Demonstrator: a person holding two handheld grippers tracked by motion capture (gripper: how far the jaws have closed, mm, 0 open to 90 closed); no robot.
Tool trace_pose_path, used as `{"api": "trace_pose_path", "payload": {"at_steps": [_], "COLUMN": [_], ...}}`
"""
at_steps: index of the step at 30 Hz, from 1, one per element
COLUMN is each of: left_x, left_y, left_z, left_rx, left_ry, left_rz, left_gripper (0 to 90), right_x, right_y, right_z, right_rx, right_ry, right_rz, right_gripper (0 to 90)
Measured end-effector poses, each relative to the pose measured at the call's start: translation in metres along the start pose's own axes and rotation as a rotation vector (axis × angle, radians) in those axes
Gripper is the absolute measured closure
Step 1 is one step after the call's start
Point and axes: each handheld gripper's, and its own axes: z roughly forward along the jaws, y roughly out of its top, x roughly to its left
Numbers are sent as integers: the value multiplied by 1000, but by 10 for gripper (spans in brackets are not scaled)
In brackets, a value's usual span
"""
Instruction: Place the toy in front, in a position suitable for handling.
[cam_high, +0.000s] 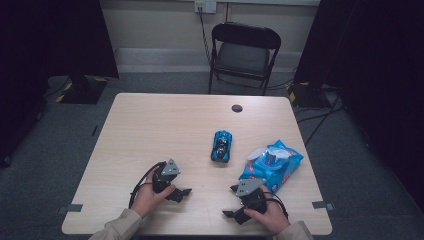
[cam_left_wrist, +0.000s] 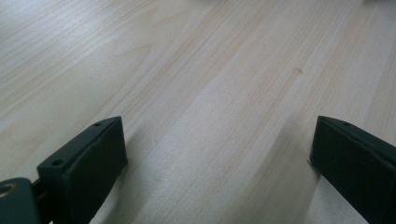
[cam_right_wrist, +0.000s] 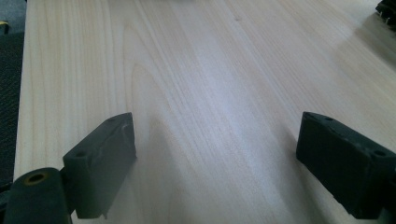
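Observation:
A blue toy car (cam_high: 222, 146) lies on the light wooden table (cam_high: 160, 125), right of its middle. A blue and white packet (cam_high: 272, 166) rests near the right edge. My left gripper (cam_high: 181, 186) lies low at the front left and points right, toward the other hand. My right gripper (cam_high: 230, 201) sits at the front right, just in front of the packet, pointing left. In the left gripper view the left gripper (cam_left_wrist: 217, 154) is open over bare wood. The right gripper (cam_right_wrist: 217, 154) is open too, with bare table between its jaws.
A small dark round hole (cam_high: 237, 108) marks the table's far side. A black folding chair (cam_high: 243, 52) stands behind the table. Dark panels and cables flank it on grey carpet. The table's near edge (cam_right_wrist: 21, 93) runs down the left of the right gripper view.

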Motion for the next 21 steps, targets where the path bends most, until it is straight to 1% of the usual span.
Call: {"api": "trace_pose_path", "payload": {"at_steps": [4,8,10,12,13,14,15,16,20,21], "left_x": [0,0,0,-1,-1,-1,-1,-1,-1,-1], "left_y": [0,0,1,1,1,1,1,1,1,1], "left_z": [0,0,0,1,1,1,1,1,1,1], "left_rx": [2,3,8,7,8,8,8,8,9,9], "left_ry": [-1,-2,-4,-6,-6,-7,-7,-7,-7,-6], "left_rz": [-1,0,3,-1,0,0,0,1,1,1], "left_gripper": [22,21,11,8,2,0,0,0,0,0], "right_x": [0,1,2,3,4,7,7,10,13,14], "right_y": [0,0,0,1,2,6,6,8,9,8], "right_z": [0,0,-3,-5,-9,-16,-16,-25,-45,-51], "right_rx": [0,2,1,3,2,-5,-5,-26,-51,-52], "right_ry": [0,-4,-10,-16,-29,-31,-31,-44,-67,-80], "right_rz": [-1,8,21,20,24,21,21,40,58,68], "right_gripper": [113,113,167,170,162,180,180,174,184,184]}}
